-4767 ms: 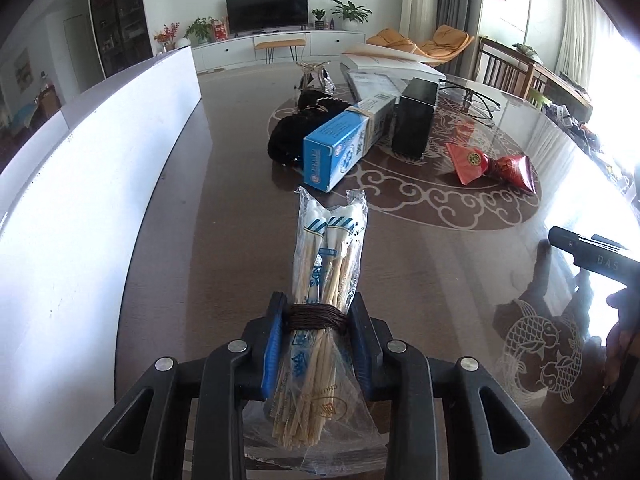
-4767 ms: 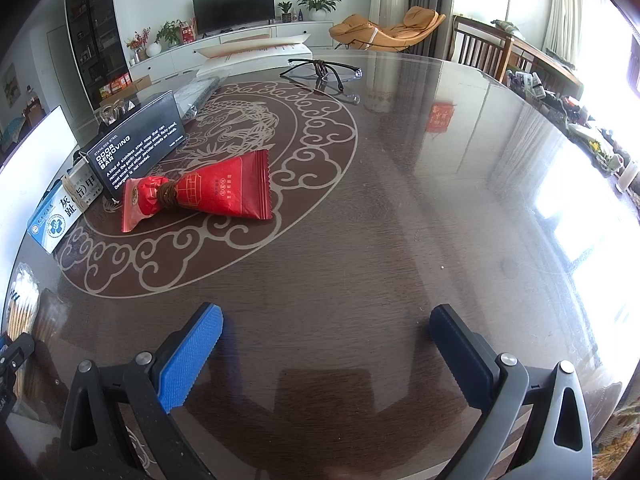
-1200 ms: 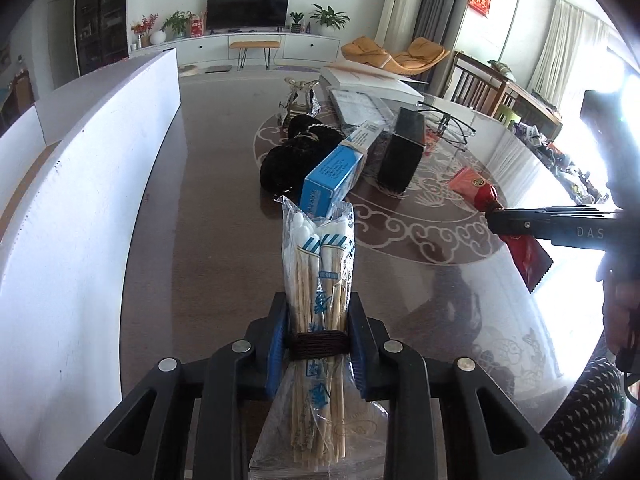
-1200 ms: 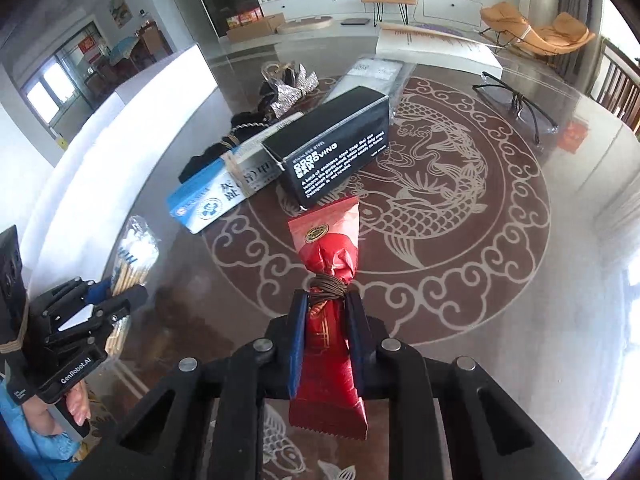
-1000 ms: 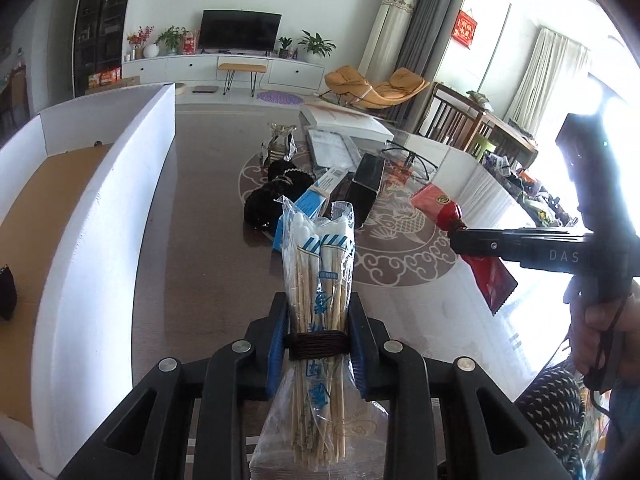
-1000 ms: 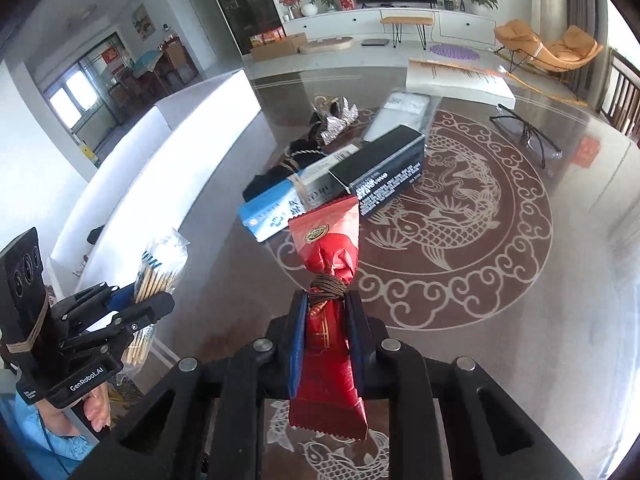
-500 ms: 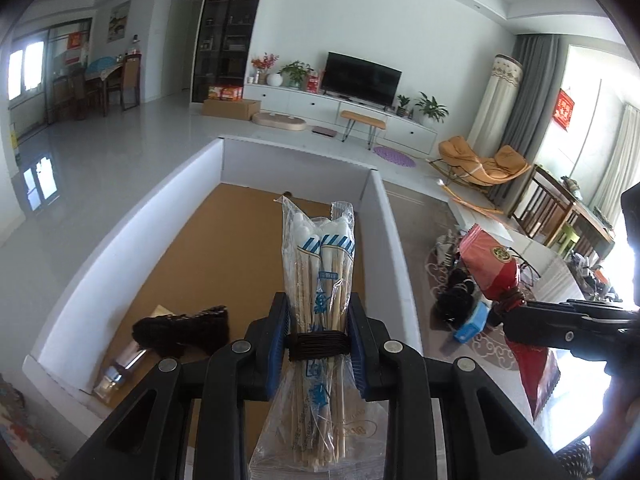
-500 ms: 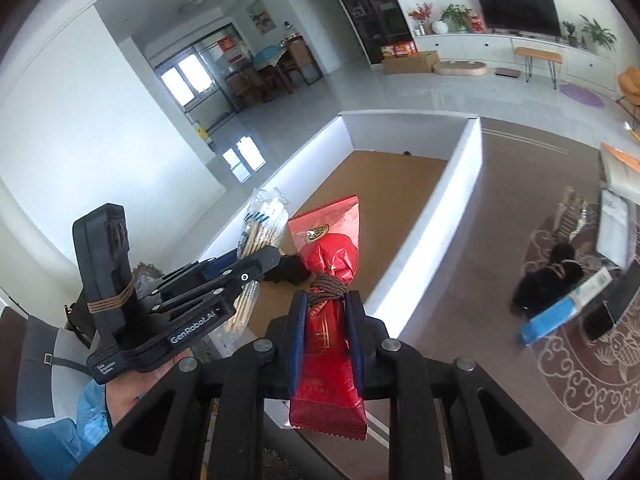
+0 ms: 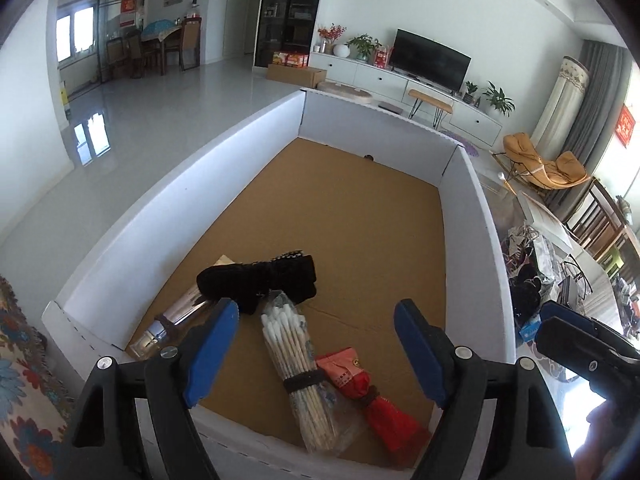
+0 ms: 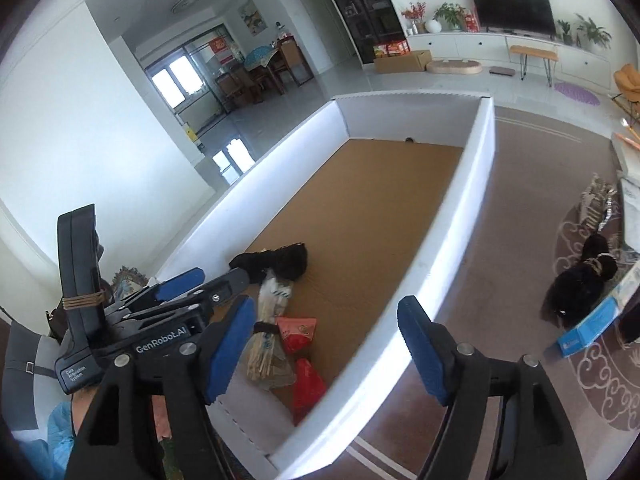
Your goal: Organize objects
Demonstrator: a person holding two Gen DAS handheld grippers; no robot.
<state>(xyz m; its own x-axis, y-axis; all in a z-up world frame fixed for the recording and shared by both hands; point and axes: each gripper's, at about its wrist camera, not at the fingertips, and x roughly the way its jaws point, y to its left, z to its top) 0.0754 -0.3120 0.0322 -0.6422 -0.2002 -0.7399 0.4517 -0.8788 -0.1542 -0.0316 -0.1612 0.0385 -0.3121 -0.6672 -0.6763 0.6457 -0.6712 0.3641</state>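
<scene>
Both grippers, left (image 9: 316, 350) and right (image 10: 326, 346), have just opened wide above the box (image 9: 472, 216) and hold nothing. The swab bundle (image 9: 298, 376) and red packet (image 9: 360, 384) lie touching on the box floor near its front wall, evidently released there to gather them. More items remain on the table (image 10: 516, 264).

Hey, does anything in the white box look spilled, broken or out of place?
Nothing stands out. The cotton swab bundle and red packet lie side by side on the white box floor, near the black bundle. Both look intact.

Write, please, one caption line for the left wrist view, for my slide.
Open left gripper above the white box, where the swab bundle and red packet lie side by side.
</scene>
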